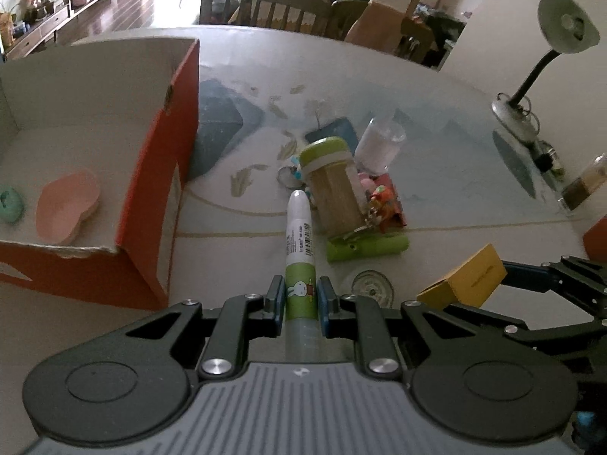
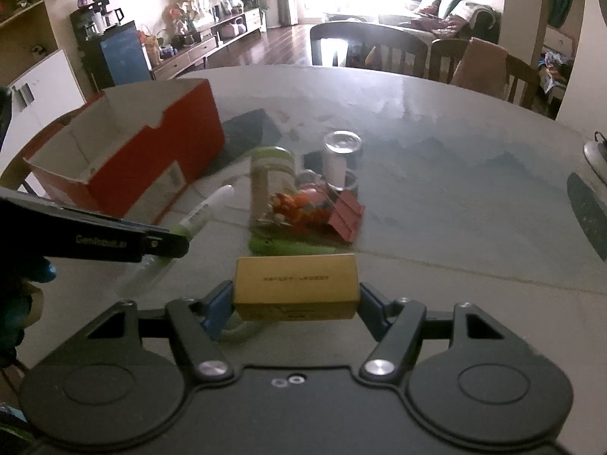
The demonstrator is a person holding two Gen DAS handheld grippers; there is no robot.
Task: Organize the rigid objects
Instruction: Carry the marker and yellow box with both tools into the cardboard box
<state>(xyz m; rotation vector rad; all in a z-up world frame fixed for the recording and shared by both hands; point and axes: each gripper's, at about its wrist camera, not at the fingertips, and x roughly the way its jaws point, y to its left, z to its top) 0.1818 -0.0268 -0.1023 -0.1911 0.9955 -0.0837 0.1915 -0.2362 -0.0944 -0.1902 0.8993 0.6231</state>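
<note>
At the far left of the table (image 1: 436, 87) stands an open cardboard box (image 1: 159, 174), orange outside and plain grey-brown inside, its near rim torn ragged. On its floor lie a shallow pink heart-shaped dish (image 1: 66, 204) and, left of it, a small rounded mint-green piece (image 1: 9, 203) cut off by the frame edge.

Right of the box, the left gripper (image 1: 302, 297) has its blue-padded fingers drawn narrow on a slim plastic glue tube (image 1: 299, 242), white at the rounded cap, green with a cartoon rabbit lower down, clear at the base; the tube points away over the tabletop.

Beyond its tip sits a cluster: a cylindrical wooden-looking jar with a green lid (image 1: 334, 182), tilted; just right of it a clear glass (image 1: 381, 144) with white contents; against the jar's right side something small, orange and red, too blurred to name, on a ridged red packet (image 2: 345, 216). Just near of the jar lies a smooth lime-green cylinder (image 1: 368, 248) on its side, and nearer still a round metallic disc (image 1: 371, 288).

Farther right, the right gripper (image 2: 296, 299) holds a mustard-yellow rectangular carton (image 2: 296, 288) by its ends, fingers set fairly wide, clear of the table.

At the far right stands a gooseneck desk lamp (image 1: 531, 76) with a round base.
</note>
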